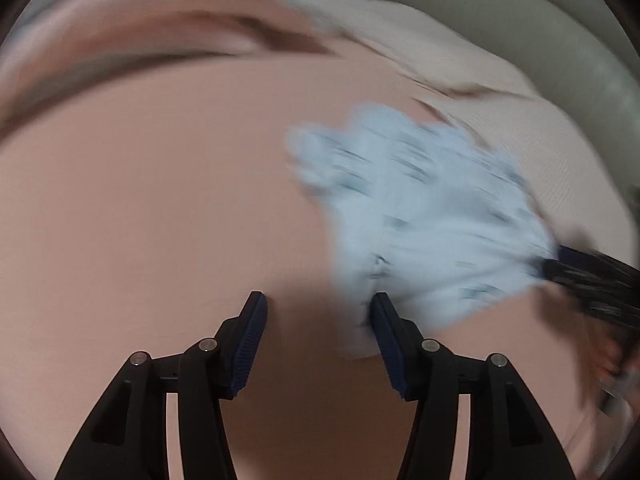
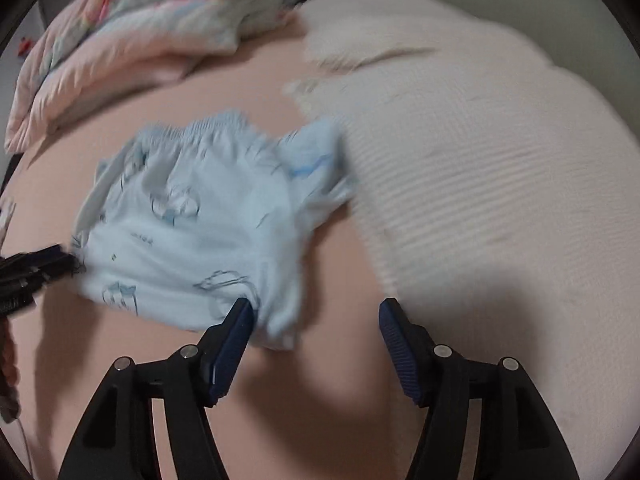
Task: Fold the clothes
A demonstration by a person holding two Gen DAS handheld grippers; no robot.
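Observation:
A small light blue garment with printed figures lies crumpled on a pink bed sheet. In the right wrist view the garment shows an elastic waistband at its far side. My left gripper is open and empty; its right fingertip is at the garment's near edge. My right gripper is open and empty; its left fingertip is at the garment's near corner. Each gripper shows at the edge of the other's view, the right gripper and the left gripper. Both views are motion-blurred.
A cream ribbed blanket covers the right of the bed. A pink quilt and patterned pillows are piled at the far left. The quilt's fold runs across the top of the left wrist view.

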